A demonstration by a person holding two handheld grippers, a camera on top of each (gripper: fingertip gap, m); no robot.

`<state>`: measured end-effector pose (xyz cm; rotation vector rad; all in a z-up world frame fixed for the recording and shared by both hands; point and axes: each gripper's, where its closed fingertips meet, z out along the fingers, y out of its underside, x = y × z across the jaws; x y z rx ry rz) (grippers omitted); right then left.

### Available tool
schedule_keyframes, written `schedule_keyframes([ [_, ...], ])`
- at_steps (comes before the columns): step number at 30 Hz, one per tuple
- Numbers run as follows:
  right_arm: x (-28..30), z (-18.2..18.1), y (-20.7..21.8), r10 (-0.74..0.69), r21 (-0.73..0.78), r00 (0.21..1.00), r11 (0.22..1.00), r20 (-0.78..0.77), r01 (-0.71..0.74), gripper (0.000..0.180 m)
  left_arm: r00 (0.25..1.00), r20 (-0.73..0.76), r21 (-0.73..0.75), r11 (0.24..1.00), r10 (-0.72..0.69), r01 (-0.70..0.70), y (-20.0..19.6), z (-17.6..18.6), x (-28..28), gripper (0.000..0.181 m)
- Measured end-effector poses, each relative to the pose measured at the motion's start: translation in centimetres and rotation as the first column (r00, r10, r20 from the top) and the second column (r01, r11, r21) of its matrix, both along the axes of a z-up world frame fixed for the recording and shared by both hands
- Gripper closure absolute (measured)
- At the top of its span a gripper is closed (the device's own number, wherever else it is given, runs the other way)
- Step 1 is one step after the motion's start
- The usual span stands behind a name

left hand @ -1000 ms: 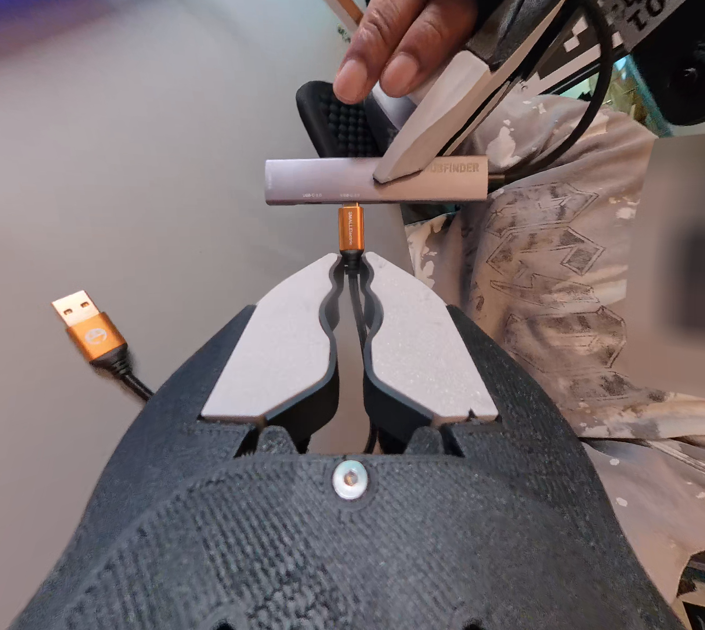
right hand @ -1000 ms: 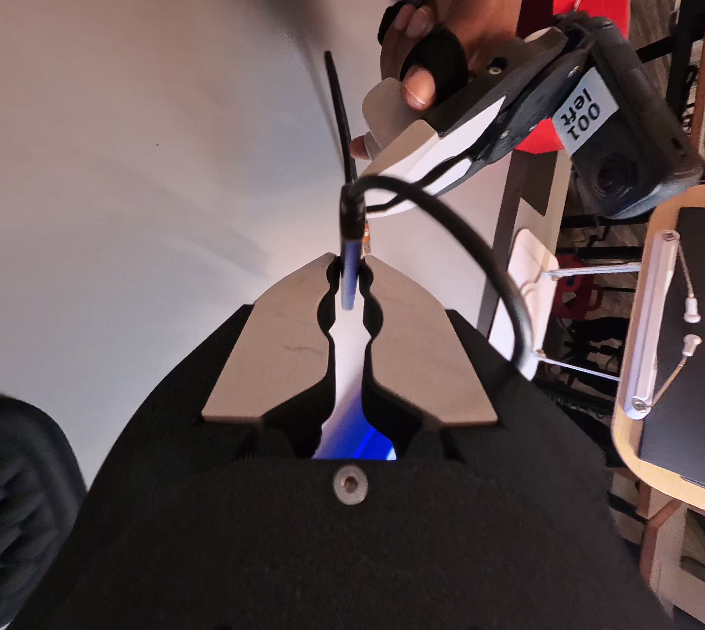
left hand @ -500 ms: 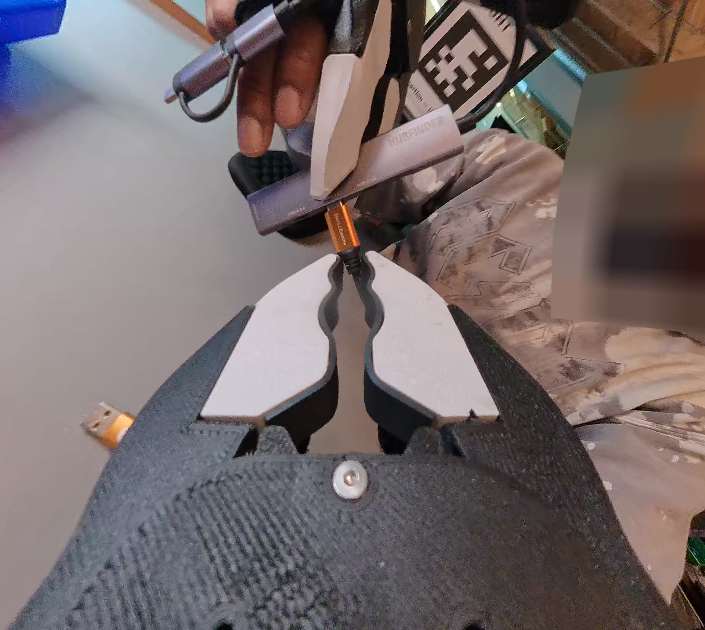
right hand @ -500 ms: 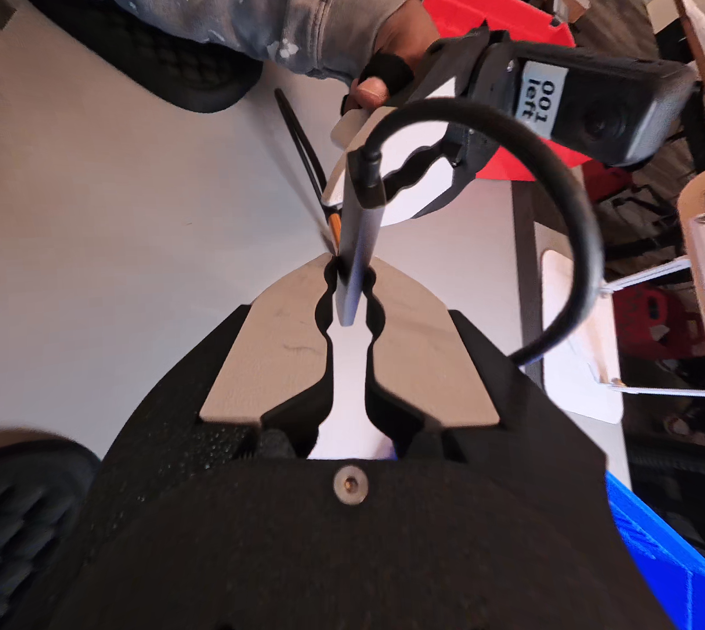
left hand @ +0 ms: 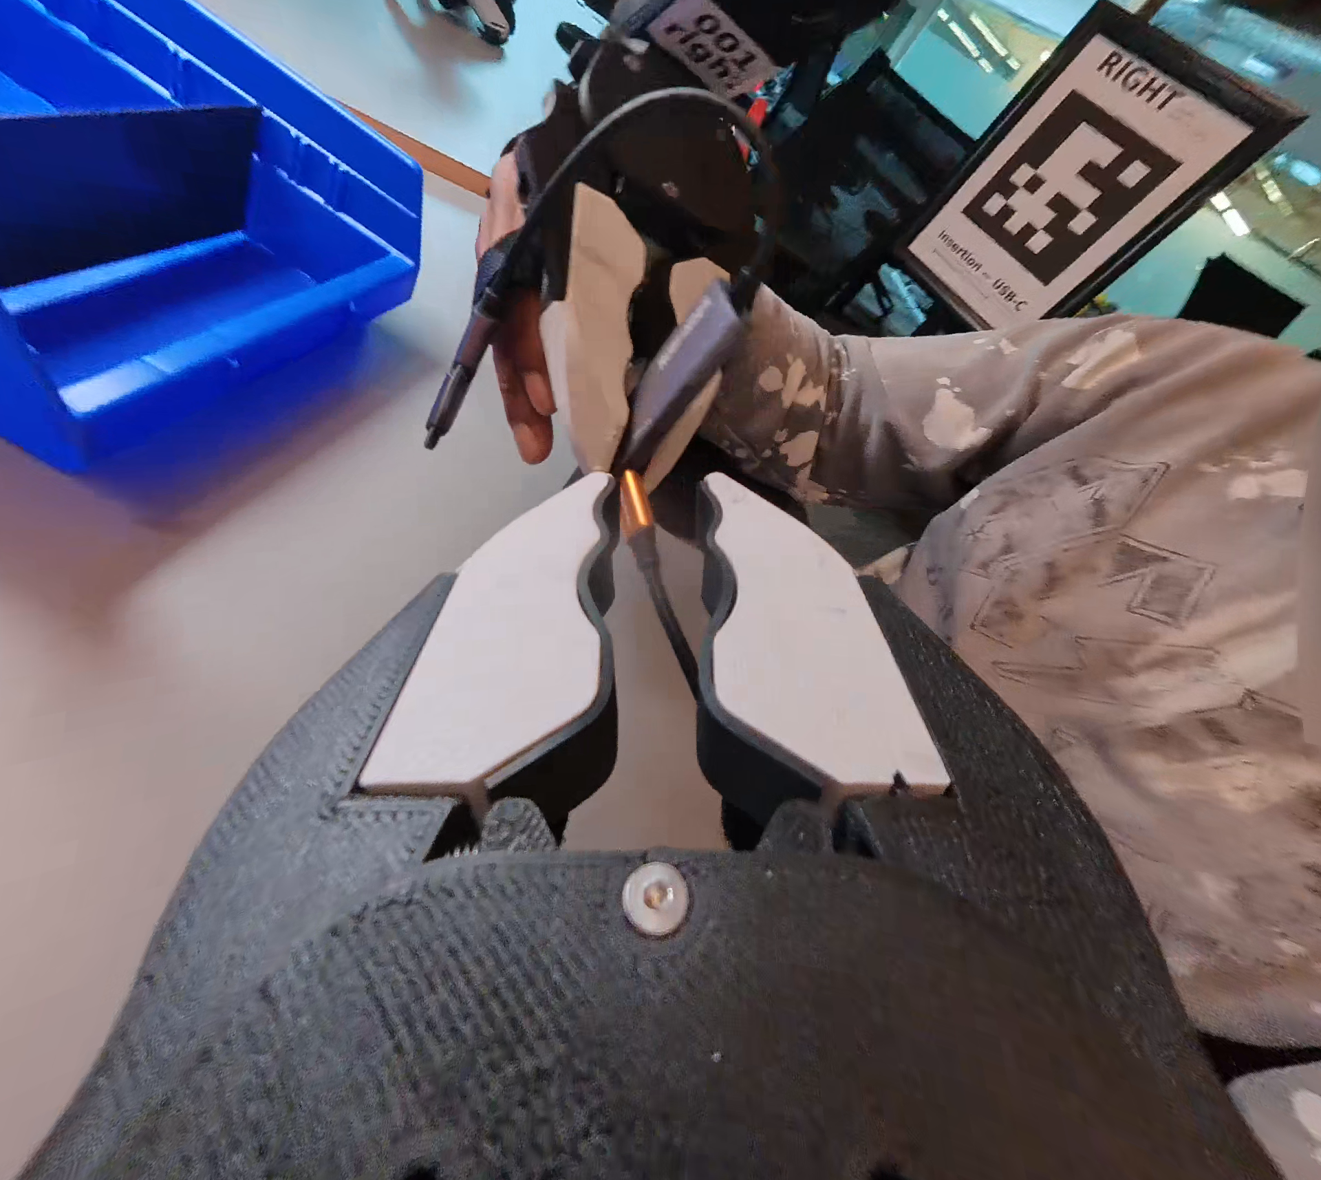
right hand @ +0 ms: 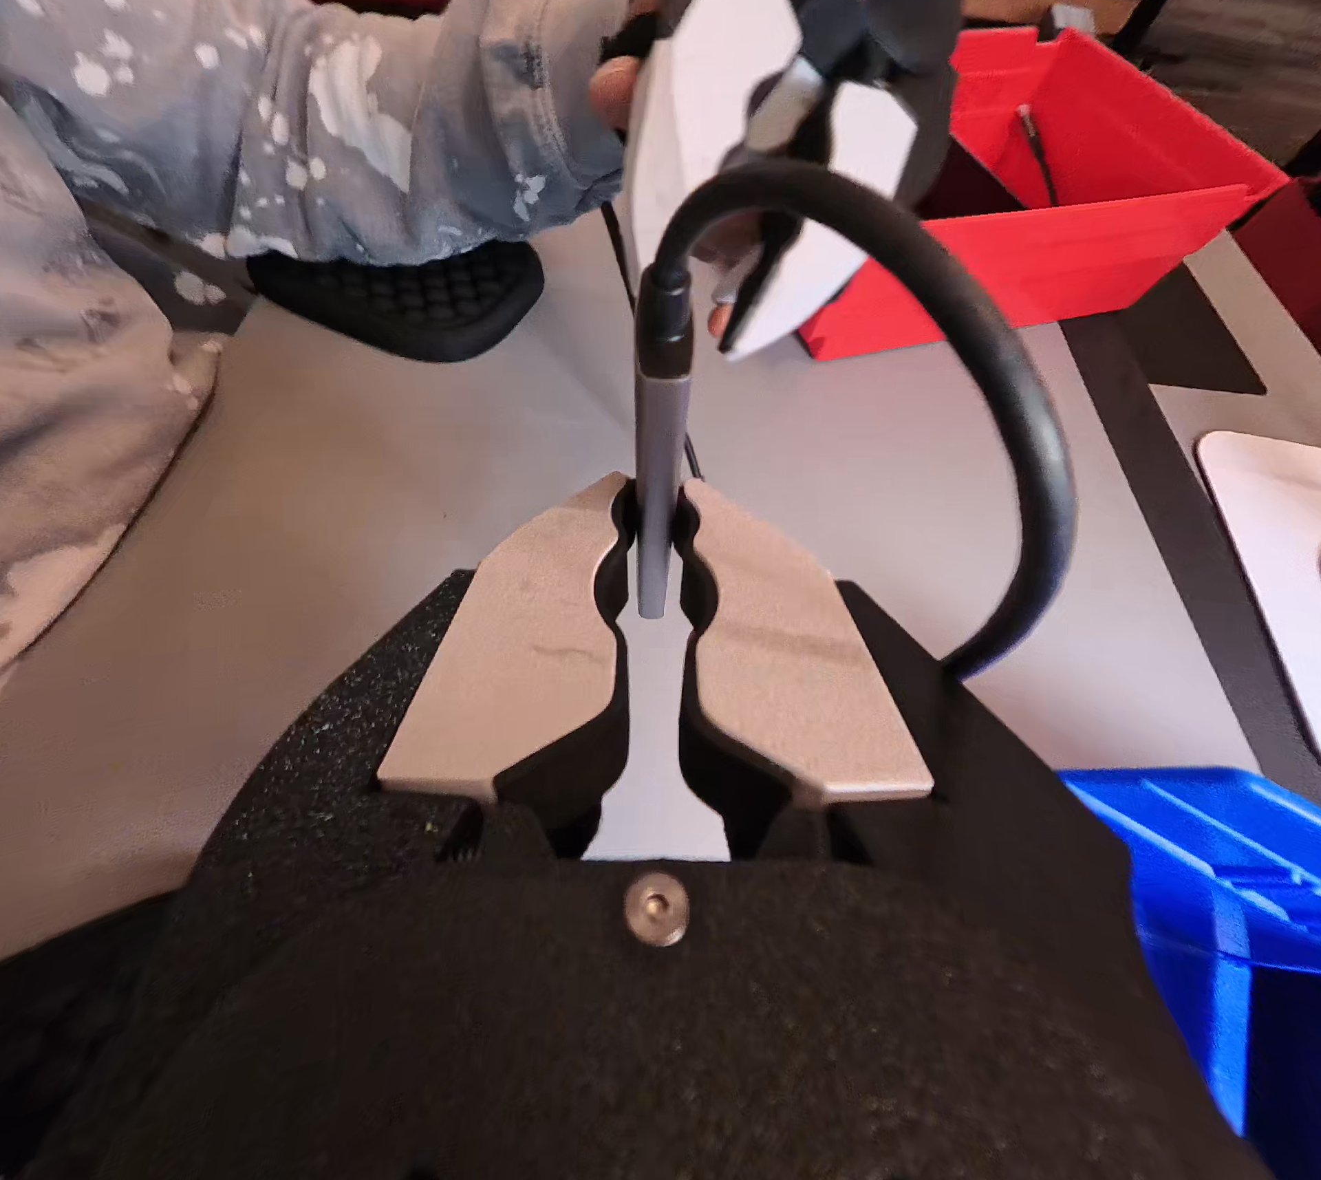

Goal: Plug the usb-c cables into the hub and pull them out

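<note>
Clearly the pull-out half of the task is in hand. Off to the left of the left hand-held gripper [left hand: 656, 488] sits a blue bin [left hand: 179, 259] on the counter [left hand: 179, 609]. Its jaws stand apart, and the orange plug [left hand: 635, 497] of the usb-c cable [left hand: 668, 617] lies loose in the gap, touching neither pad as far as I can tell. Just ahead, that plug meets the lower end of the grey hub [left hand: 683, 370]; whether it is fully seated or half out I cannot tell. The right hand-held gripper [right hand: 654, 506] is clamped on the hub [right hand: 661, 466], held edge-on and upright between its fingertips, with the hub's own black lead [right hand: 986, 359] looping to the right. Next, I judge, the left jaws must close on the orange plug and draw straight back along the port's line, while the right holds the hub steady.
</note>
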<state>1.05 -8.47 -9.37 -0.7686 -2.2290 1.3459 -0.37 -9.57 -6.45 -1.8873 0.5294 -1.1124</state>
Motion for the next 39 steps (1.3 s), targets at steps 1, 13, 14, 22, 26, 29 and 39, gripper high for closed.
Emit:
schedule_keyframes([
  [1, -0.1, 0.3, 0.4, -0.011, -0.026, 1.000, 1.000, -0.009, 0.010, 0.171, 0.999, -0.049, 0.020, 1.000, 0.017, -0.016, 0.0, 0.0, -0.1, 0.160],
  [13, 0.0, 1.8, 0.7, -0.036, -0.094, 0.999, 0.995, -0.003, 0.036, 0.171, 0.951, -0.299, 0.104, 0.993, 0.078, -0.049, 0.9, -1.5, 0.9, 0.173],
  [14, 0.1, 2.0, 0.6, -0.033, -0.100, 0.999, 0.994, -0.010, 0.032, 0.171, 0.956, -0.284, 0.107, 0.993, 0.078, -0.049, 0.8, -1.3, 0.9, 0.173],
  [22, -0.6, 2.7, 0.9, -0.077, -0.088, 0.994, 0.994, -0.072, 0.071, 0.170, 0.931, -0.327, 0.174, 0.979, 0.160, -0.107, 1.2, -0.3, 0.6, 0.173],
  [26, -0.6, 2.9, 0.9, -0.079, -0.113, 0.994, 0.991, -0.075, 0.071, 0.171, 0.932, -0.319, 0.192, 0.975, 0.174, -0.116, 1.4, -0.1, 0.6, 0.173],
  [29, -0.6, 3.0, 0.9, -0.077, -0.130, 0.994, 0.989, -0.077, 0.067, 0.171, 0.934, -0.310, 0.200, 0.973, 0.177, -0.119, 1.4, 0.1, 0.6, 0.173],
  [39, -0.8, 5.0, 0.9, -0.093, -0.221, 0.985, 0.973, -0.146, 0.059, 0.170, 0.975, -0.155, 0.188, 0.974, 0.156, -0.126, 1.4, 1.4, 0.3, 0.173],
])
